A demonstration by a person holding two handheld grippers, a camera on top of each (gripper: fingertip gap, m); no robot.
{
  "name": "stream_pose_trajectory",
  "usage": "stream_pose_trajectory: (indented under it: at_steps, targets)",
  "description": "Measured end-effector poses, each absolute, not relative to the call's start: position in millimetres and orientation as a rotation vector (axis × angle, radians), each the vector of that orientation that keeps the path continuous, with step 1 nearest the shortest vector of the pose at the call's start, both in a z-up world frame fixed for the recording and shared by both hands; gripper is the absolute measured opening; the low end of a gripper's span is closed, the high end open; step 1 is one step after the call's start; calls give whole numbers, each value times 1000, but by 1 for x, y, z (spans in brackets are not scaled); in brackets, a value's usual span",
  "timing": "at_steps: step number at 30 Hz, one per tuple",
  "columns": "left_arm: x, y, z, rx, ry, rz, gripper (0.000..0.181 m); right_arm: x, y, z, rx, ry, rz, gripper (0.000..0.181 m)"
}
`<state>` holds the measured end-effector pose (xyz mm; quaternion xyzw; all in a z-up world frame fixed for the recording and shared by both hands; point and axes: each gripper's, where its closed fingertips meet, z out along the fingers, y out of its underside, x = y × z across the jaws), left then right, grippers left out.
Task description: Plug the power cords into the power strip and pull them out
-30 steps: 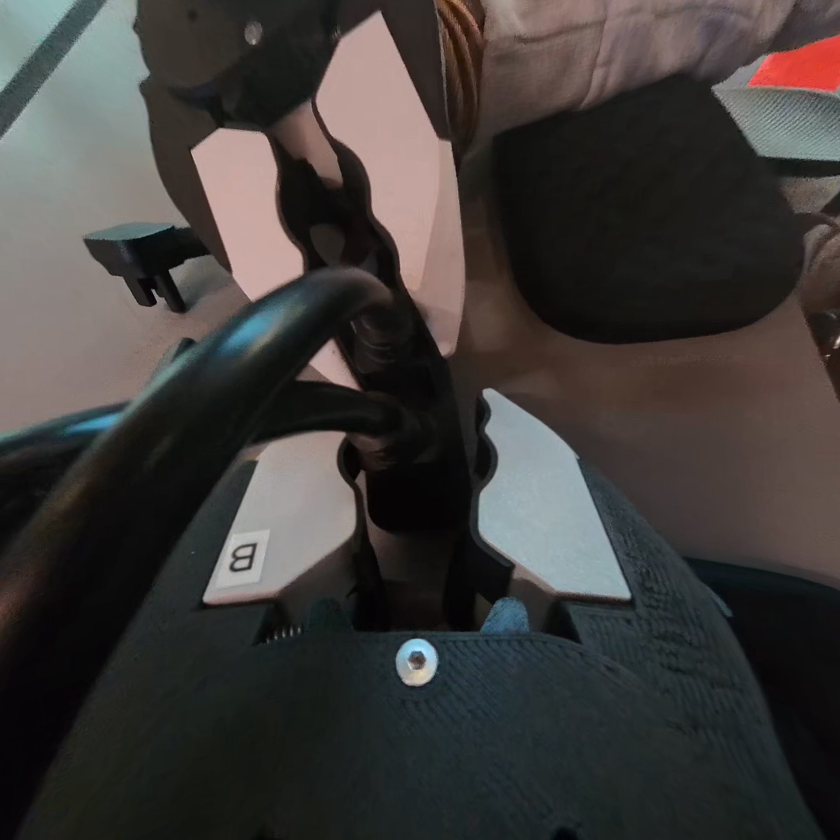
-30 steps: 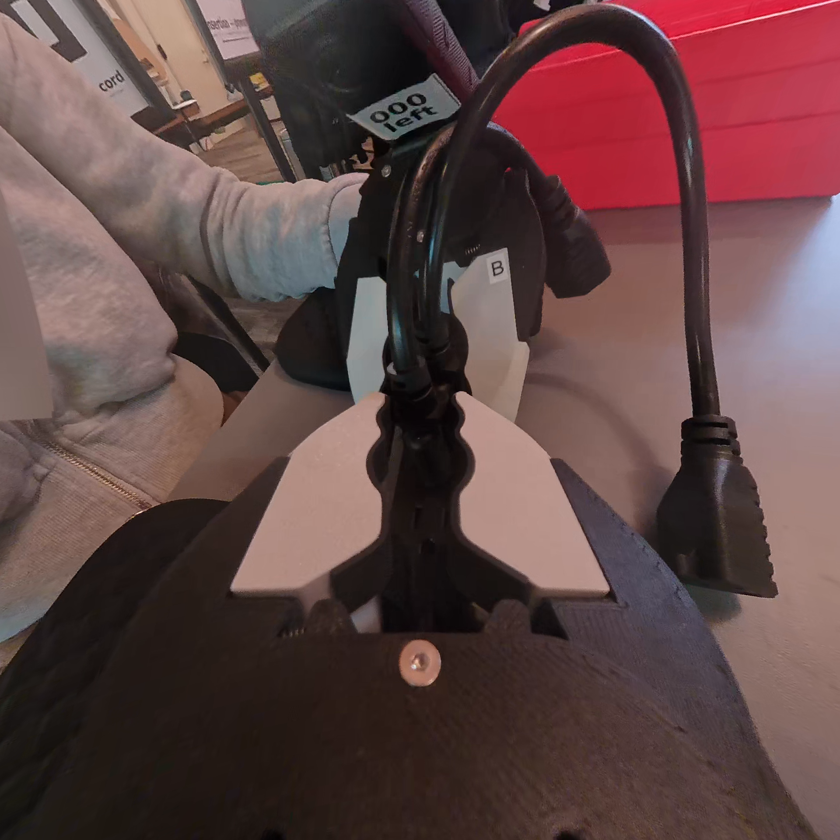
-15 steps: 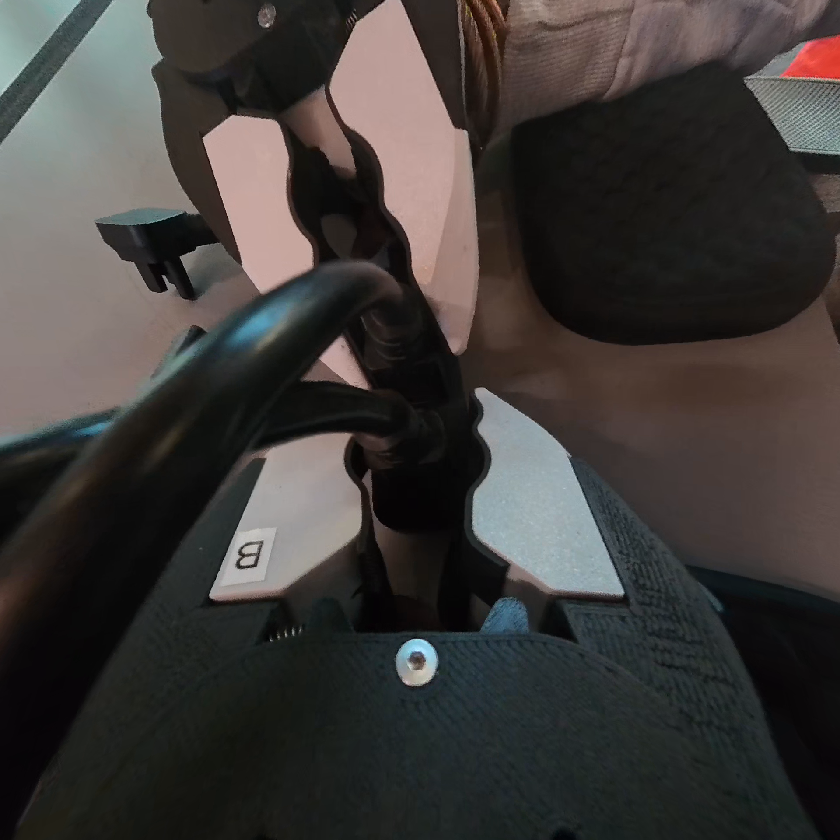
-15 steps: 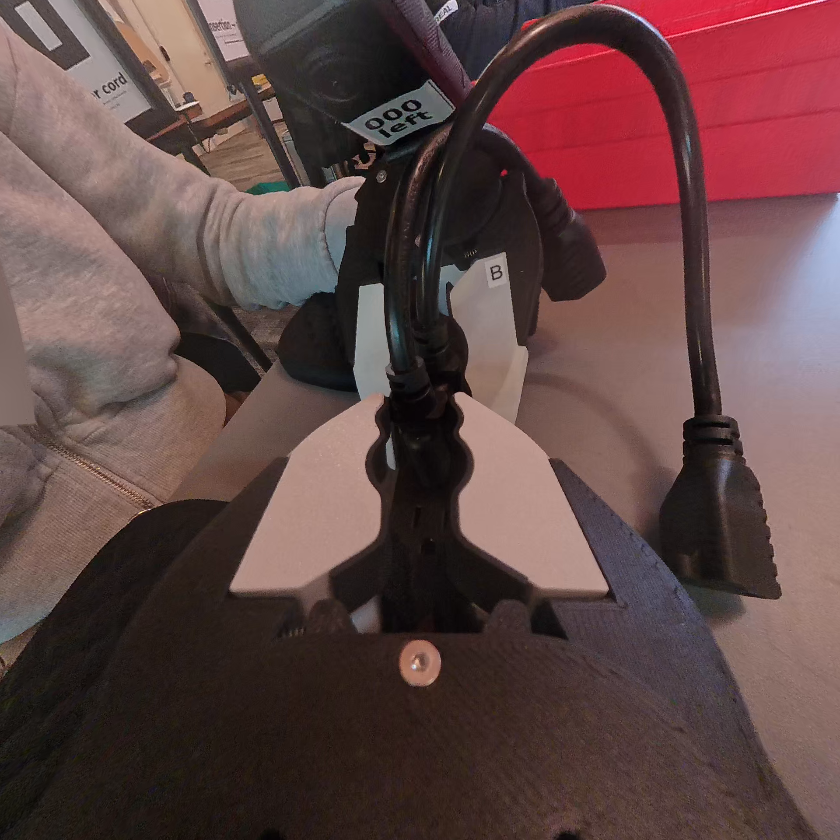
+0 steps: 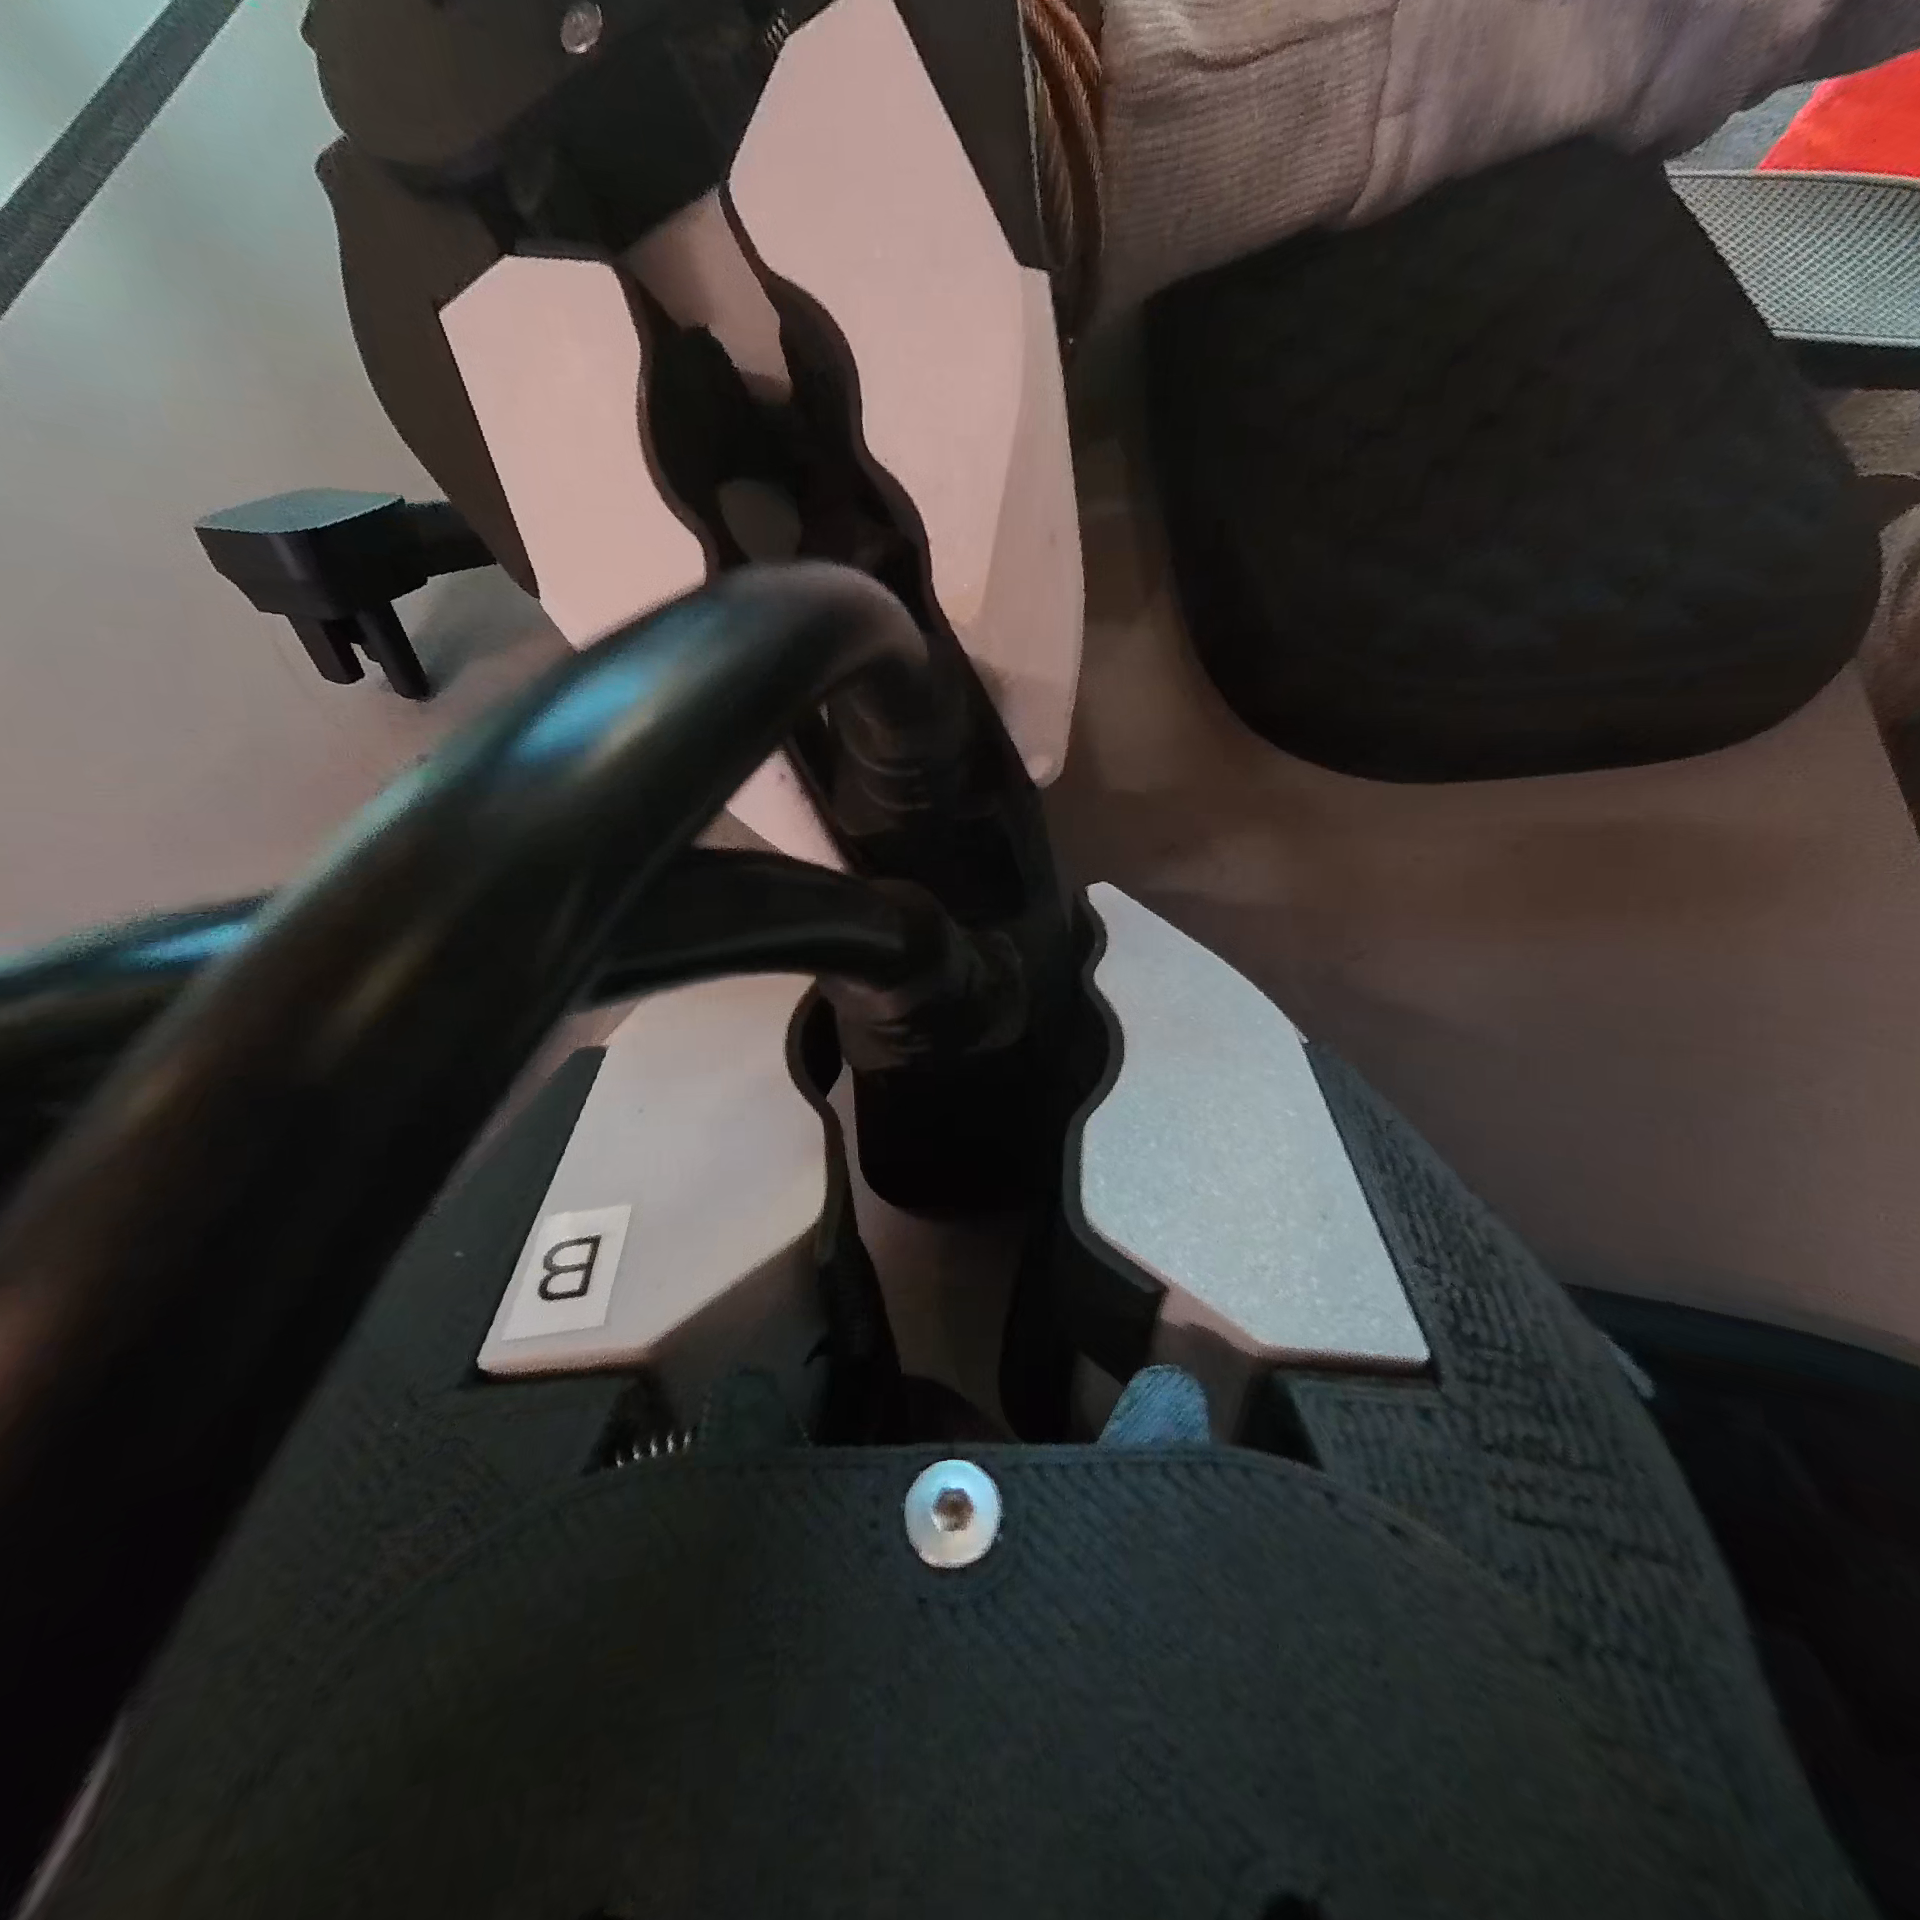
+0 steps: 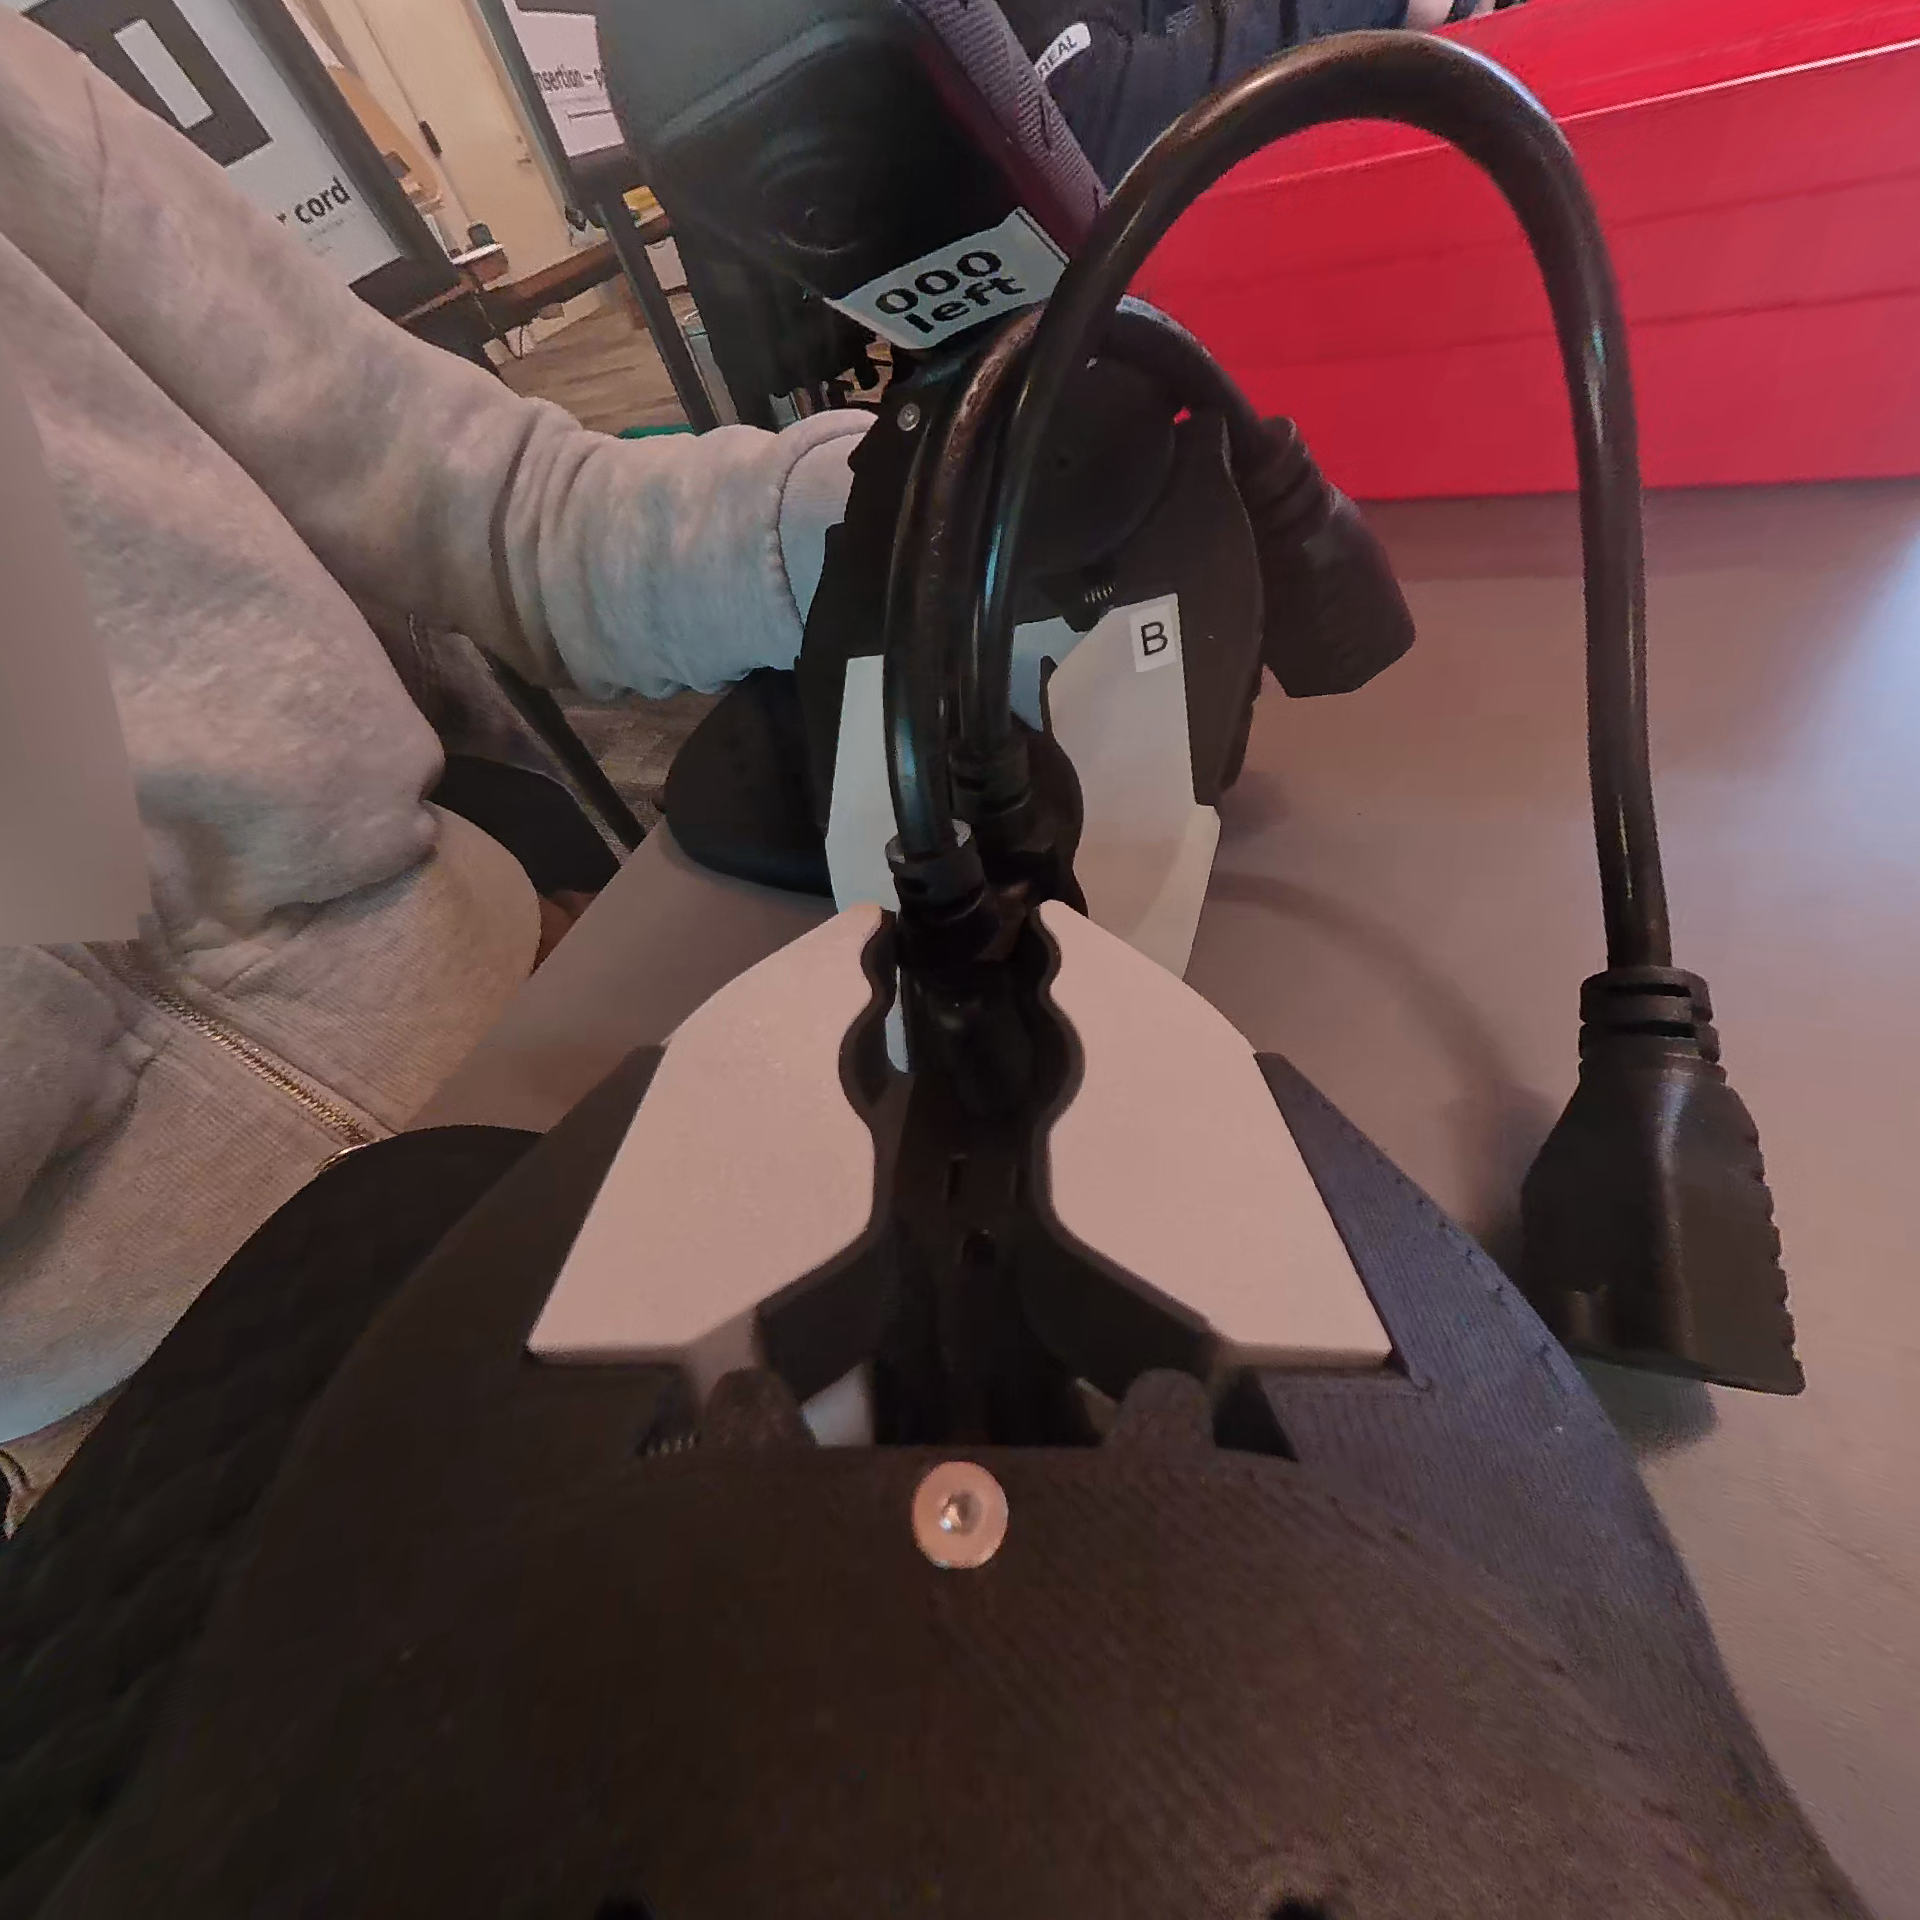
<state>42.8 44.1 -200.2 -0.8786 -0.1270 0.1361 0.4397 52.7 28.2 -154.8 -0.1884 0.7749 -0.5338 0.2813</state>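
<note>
My left gripper (image 5: pixel 951 987) is shut on the black end piece of a power cord (image 5: pixel 956 1122). My right gripper (image 6: pixel 961 935) faces it tip to tip and is shut on a second black cord end (image 6: pixel 966 1049). The two ends meet between the grippers; I cannot tell how deeply they are joined. The right gripper also shows in the left wrist view (image 5: pixel 904 769), the left gripper in the right wrist view (image 6: pixel 1023 831). One cord (image 6: pixel 1600 436) arches up and right to a black socket end (image 6: pixel 1662 1226) lying on the table. No power strip body shows.
A loose black plug (image 5: pixel 301 540) with prongs lies on the grey table (image 6: pixel 1558 790) at the left. Another connector (image 6: pixel 1320 592) hangs behind the left gripper. A red box (image 6: pixel 1766 260) stands at the back. A grey sleeve (image 6: pixel 416 540) and a black rounded pad (image 5: pixel 1507 468) sit at the table's edge. Left tips to right tips: about 4 centimetres.
Both grippers stay shut on the cord ends. The views have shifted only slightly, and the left gripper's camera housing now shows more in the right wrist view.
</note>
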Motion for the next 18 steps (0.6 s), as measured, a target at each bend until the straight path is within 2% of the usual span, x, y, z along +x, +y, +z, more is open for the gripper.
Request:
stream_pose_trajectory:
  at_steps: [18]
  targets:
    - [43, 46, -202, -2193, -311, 330, 43, 53, 28, -153, -488, 2052, -1428, 21]
